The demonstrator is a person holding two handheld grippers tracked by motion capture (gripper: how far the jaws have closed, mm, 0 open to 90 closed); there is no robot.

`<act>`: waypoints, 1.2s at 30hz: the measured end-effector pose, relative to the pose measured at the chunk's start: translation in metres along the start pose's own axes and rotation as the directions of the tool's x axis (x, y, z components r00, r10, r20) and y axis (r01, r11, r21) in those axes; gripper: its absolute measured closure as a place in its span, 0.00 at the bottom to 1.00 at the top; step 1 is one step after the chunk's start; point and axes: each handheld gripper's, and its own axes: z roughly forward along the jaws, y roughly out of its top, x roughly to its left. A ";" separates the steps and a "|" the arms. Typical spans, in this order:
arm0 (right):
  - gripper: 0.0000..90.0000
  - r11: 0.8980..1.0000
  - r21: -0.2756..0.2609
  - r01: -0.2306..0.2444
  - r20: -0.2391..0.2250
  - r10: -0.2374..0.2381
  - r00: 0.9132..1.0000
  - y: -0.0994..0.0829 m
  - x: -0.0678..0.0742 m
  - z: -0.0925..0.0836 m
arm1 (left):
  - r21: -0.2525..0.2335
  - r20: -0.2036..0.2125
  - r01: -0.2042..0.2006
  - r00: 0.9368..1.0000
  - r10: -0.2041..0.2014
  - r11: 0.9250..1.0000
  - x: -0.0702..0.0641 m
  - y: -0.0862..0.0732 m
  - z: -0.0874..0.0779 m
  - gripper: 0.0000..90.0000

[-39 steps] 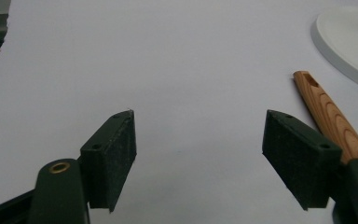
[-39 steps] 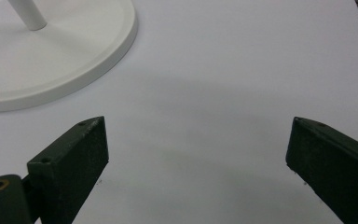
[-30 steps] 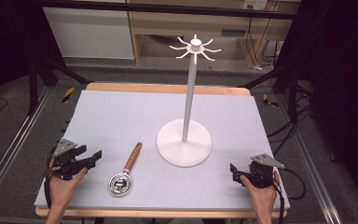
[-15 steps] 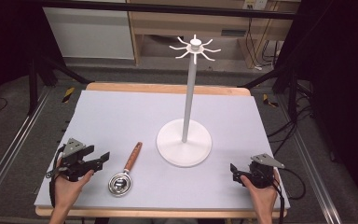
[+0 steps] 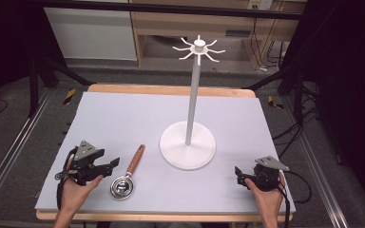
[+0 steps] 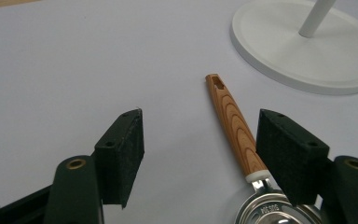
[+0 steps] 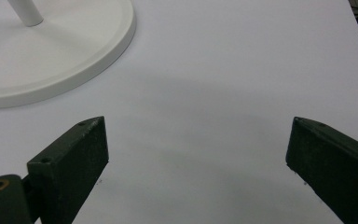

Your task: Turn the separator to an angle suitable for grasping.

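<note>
A small metal scoop (image 5: pixel 122 186) with a wooden handle (image 5: pixel 135 159) lies on the pale mat (image 5: pixel 123 118), front left of a white hook stand (image 5: pixel 187 145). My left gripper (image 5: pixel 109 166) sits just left of the scoop, open, jaws pointing right at it. In the left gripper view the wooden handle (image 6: pixel 233 126) lies close to the right jaw, apart from it, with the scoop's bowl (image 6: pixel 270 212) at the bottom edge; the left gripper (image 6: pixel 200 126) holds nothing. My right gripper (image 5: pixel 239 175) rests at the front right, open and empty (image 7: pixel 196 126).
The stand's round base (image 6: pixel 303 51) (image 7: pixel 51 51) fills the mat's middle right, and its pole rises to a ring of hooks (image 5: pixel 198 47). The table's wooden edge (image 5: pixel 171 89) runs along the back. Bare mat lies between the two grippers.
My left gripper has moved right, closer to the scoop, jaws still open. The right gripper and the scoop have stayed put.
</note>
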 end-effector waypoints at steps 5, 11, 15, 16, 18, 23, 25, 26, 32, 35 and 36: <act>0.07 1.000 -0.008 -0.003 -0.007 0.003 1.000 0.000 0.000 -0.001 | 0.026 0.028 -0.028 0.999 0.027 0.999 -0.010 0.007 0.003 0.38; 0.06 1.000 -0.019 -0.003 0.007 0.003 1.000 0.001 0.000 -0.001 | 0.048 0.043 -0.032 0.999 0.030 0.998 -0.014 0.014 0.007 0.41; 0.05 1.000 -0.024 -0.003 0.014 0.004 1.000 0.001 0.001 -0.002 | 0.058 0.048 -0.043 0.998 0.040 0.997 -0.018 0.020 0.011 0.43; 0.05 1.000 -0.024 -0.003 0.014 0.004 1.000 0.001 0.001 -0.002 | 0.063 0.046 -0.048 0.998 0.045 0.997 -0.019 0.022 0.013 0.43; 0.05 1.000 -0.024 -0.002 0.015 0.003 1.000 0.002 0.002 -0.002 | 0.068 0.046 -0.052 0.998 0.049 0.996 -0.021 0.024 0.014 0.44; 0.05 1.000 -0.021 0.005 0.021 -0.004 1.000 0.003 0.002 -0.002 | 0.099 0.048 -0.057 0.997 0.052 0.993 -0.025 0.028 0.020 0.46; 0.05 1.000 -0.023 0.001 0.017 -0.001 1.000 0.003 0.002 -0.002 | 0.114 0.052 -0.059 0.997 0.054 0.992 -0.026 0.029 0.023 0.47; 0.05 1.000 -0.023 0.000 0.015 0.000 1.000 0.003 0.001 -0.002 | 0.121 0.052 -0.059 0.997 0.053 0.991 -0.027 0.030 0.025 0.47; 0.05 1.000 -0.021 -0.006 0.016 0.006 1.000 0.002 0.000 -0.001 | 0.161 0.055 -0.063 0.997 0.055 0.985 -0.031 0.032 0.035 0.49; 0.05 1.000 -0.020 -0.011 0.016 0.011 1.000 0.002 0.001 -0.001 | 0.184 0.060 -0.072 0.996 0.061 0.980 -0.032 0.031 0.040 0.51; 0.05 1.000 -0.018 -0.006 0.020 0.006 1.000 0.002 0.000 -0.001 | 0.188 0.060 -0.071 0.996 0.060 0.980 -0.032 0.031 0.042 0.51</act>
